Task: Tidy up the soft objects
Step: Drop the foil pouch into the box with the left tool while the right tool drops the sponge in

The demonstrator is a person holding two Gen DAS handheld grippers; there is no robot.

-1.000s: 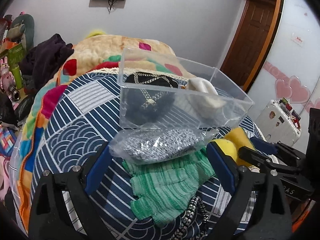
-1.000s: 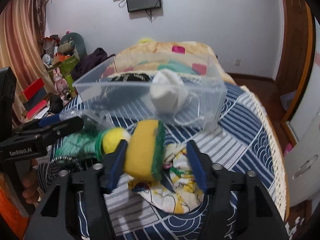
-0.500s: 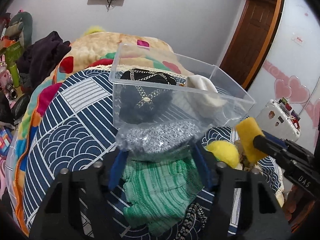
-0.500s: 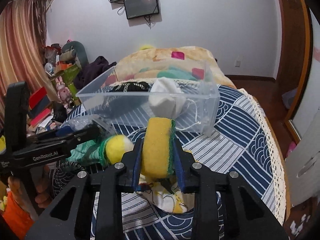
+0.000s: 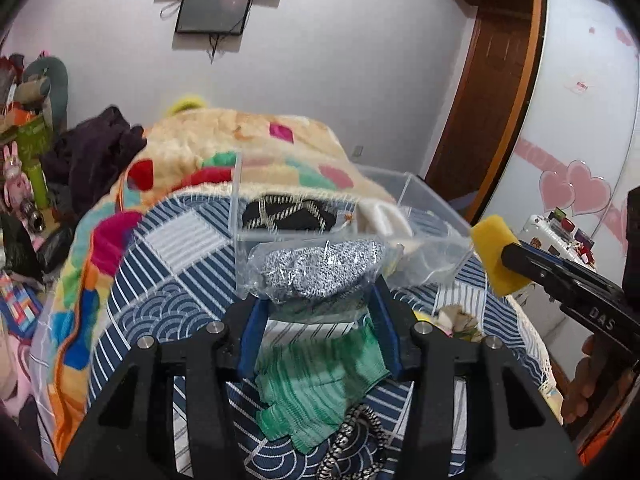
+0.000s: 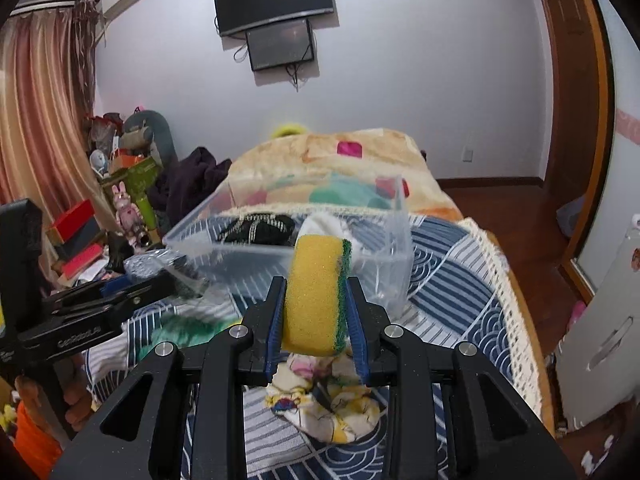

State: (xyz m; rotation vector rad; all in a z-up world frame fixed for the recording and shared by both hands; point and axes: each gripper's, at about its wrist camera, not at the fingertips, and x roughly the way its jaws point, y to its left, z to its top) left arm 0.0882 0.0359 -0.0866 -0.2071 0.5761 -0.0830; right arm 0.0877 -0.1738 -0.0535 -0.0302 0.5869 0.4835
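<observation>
My left gripper (image 5: 320, 304) is shut on a clear bag of grey knit fabric (image 5: 320, 268) and holds it up just before the clear plastic bin (image 5: 424, 200). The bin holds a black chained item (image 5: 292, 216) and a white soft piece (image 5: 384, 220). My right gripper (image 6: 316, 304) is shut on a yellow-green sponge (image 6: 318, 292), lifted in front of the bin (image 6: 396, 240). The sponge also shows at the right of the left wrist view (image 5: 494, 256). A green knit cloth (image 5: 320, 380) lies on the bed below the left gripper.
A floral cloth (image 6: 324, 412) lies on the blue patterned bedspread (image 6: 460, 300) under the right gripper. A beaded black-white cord (image 5: 352, 440) lies by the green cloth. A colourful blanket (image 5: 240, 148) is piled behind the bin. Clutter stands left of the bed.
Both grippers closed on their items and rose: the left lifted the bagged knit off the green cloth, the right lifted the sponge off the bed toward the bin.
</observation>
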